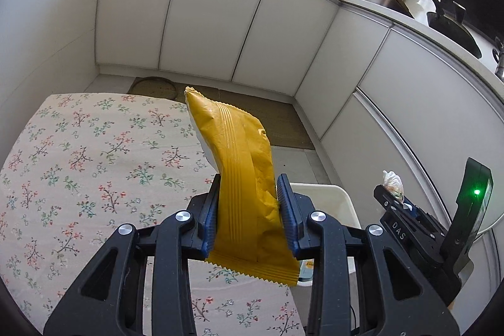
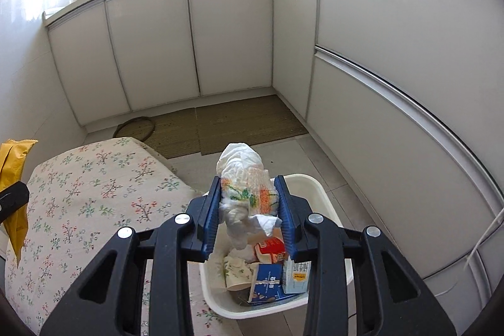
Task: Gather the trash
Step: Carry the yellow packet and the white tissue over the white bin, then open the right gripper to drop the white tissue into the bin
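The left tongs point(image 1: 247, 203) were clenched on a yellow wrapper point(image 1: 239, 166), held up above the flowered counter point(image 1: 78, 153) edge. The right tongs point(image 2: 249, 203) gripped a crumpled tissue wad point(image 2: 244, 188) over the white bin point(image 2: 327, 203), which held cartons point(image 2: 267, 282). At 12 o'clock lay bare floor, a mat point(image 2: 245, 122) and white cabinets point(image 2: 157, 43).
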`<state>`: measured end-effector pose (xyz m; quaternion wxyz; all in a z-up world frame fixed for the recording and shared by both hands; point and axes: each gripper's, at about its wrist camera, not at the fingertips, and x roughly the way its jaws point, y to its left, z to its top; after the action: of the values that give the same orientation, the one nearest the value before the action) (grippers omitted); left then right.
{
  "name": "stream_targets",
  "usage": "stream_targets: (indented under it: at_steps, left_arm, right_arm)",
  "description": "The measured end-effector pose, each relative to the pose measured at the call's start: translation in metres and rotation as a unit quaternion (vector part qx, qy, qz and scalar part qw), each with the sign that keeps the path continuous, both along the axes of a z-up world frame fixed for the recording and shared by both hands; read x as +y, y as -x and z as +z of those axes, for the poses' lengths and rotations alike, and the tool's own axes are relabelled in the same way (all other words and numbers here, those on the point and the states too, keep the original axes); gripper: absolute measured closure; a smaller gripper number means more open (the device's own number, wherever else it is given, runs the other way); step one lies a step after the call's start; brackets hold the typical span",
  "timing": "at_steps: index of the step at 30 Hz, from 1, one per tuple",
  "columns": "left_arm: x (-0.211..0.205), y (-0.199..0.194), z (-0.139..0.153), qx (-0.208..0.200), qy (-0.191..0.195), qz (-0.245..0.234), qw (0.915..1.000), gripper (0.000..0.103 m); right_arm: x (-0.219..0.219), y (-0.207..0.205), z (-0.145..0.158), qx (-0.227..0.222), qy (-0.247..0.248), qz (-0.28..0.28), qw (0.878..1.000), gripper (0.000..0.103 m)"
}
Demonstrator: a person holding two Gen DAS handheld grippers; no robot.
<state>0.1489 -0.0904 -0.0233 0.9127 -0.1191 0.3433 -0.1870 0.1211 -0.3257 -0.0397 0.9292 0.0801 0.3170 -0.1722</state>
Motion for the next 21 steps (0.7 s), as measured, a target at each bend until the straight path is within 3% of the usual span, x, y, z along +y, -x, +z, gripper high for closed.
stream_targets:
  at_steps: [4,7,14,21]
  left_arm:
    - [-0.028,0.004,0.004,-0.024,-0.003,-0.019,0.9995,0.070]
    - [-0.053,0.007,0.011,-0.046,0.004,-0.040,0.9981,0.070]
    - [-0.112,0.010,0.011,-0.062,0.012,-0.090,0.9939,0.070]
    - [-0.155,0.016,0.004,-0.075,0.002,-0.138,0.9876,0.068]
  right_arm:
    - [-0.023,0.011,0.001,-0.007,0.003,-0.043,0.999,0.041]
    - [-0.039,0.023,0.004,-0.014,0.012,-0.078,0.997,0.031]
    - [-0.082,0.050,-0.001,-0.001,0.040,-0.153,0.987,0.021]
    - [-0.131,0.080,-0.006,0.003,0.002,-0.216,0.976,0.018]
